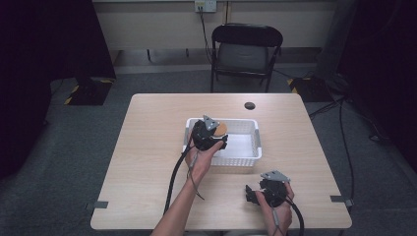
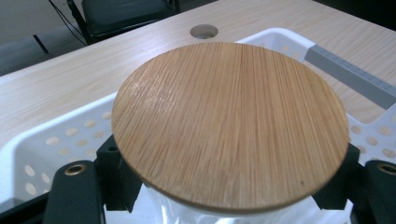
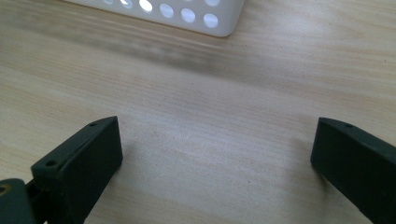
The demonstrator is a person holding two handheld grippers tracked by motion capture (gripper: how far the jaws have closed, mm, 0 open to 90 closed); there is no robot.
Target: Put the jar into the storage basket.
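Bamboo-lidded jar (image 2: 231,126) clamped in left gripper (image 1: 210,136), apparently over basket (image 1: 246,156)'s left half; right gripper (image 1: 260,192) idle, open, near right.

Left tool (image 1: 212,133) with wooden-lidded jar (image 1: 220,129) over white basket (image 1: 256,142)

No legible text, label, brand, number or sign appeared in any view. Wooden lid (image 2: 230,123), white basket (image 1: 246,147) and surface (image 1: 152,162) carried no markings.
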